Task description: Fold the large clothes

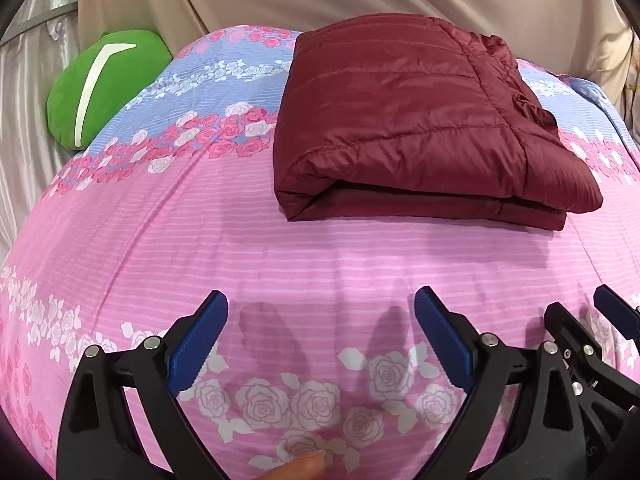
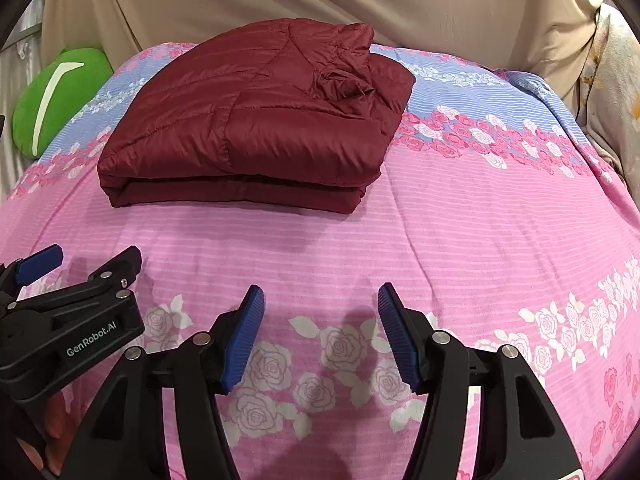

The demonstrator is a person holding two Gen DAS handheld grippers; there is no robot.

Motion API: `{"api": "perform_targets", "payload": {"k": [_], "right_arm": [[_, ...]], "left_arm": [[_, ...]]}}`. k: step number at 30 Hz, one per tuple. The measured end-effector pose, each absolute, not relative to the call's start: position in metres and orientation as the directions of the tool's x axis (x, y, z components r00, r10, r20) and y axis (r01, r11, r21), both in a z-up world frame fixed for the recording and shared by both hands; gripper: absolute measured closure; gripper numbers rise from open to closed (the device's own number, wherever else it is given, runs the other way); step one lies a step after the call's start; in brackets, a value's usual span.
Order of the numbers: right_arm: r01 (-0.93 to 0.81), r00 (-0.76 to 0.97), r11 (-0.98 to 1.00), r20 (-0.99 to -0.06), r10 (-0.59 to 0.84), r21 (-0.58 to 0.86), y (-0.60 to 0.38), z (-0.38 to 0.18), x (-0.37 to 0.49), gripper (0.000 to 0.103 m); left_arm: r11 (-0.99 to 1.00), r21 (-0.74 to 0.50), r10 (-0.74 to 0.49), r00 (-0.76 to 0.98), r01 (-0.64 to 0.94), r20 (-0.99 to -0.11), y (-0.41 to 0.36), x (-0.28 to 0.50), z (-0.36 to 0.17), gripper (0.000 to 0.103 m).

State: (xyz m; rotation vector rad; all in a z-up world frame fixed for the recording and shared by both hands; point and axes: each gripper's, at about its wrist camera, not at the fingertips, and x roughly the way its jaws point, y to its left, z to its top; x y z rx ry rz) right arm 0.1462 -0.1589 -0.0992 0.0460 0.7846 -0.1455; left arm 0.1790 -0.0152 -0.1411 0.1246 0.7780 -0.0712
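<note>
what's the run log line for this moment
jacket: maroon puffer, folded on floral bedspread | left gripper: open, empty, short of jacket | right gripper: open, empty | green cushion: far left

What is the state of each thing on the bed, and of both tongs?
Jacket: folded into a flat bundle, lying on the bedspread, not held.
Bedspread: spread over the bed, lightly creased.
Green pillow: at the bed's far left edge, apart from the jacket.
Left tongs: open, empty.
Right tongs: open, empty.
</note>
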Motion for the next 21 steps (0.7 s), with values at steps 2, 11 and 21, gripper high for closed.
{"api": "perform_targets", "payload": {"k": [2,11,21], "right_arm": [[0.150,0.698,0.988,-0.706,-0.120,-0.020,-0.158,-0.099,0.146,0.045],[0.161,0.695,0.986,-0.706,-0.137,-0.033,-0.152,-0.100,0.146,0.044],[0.168,0.693,0.985,-0.705,-0.149,-0.044,-0.148,-0.100,0.147,0.043]], "left_arm": [[0.990,0.089,-0.015,0.709,0.110,-0.705,-0.016,0.179,-0.142,0.011],[0.988,0.111,-0.002,0.713,0.112,-0.701,-0.019,0.179,-0.142,0.011],[0.985,0.128,0.005,0.718,0.118,-0.696,-0.023,0.176,-0.142,0.011]]}}
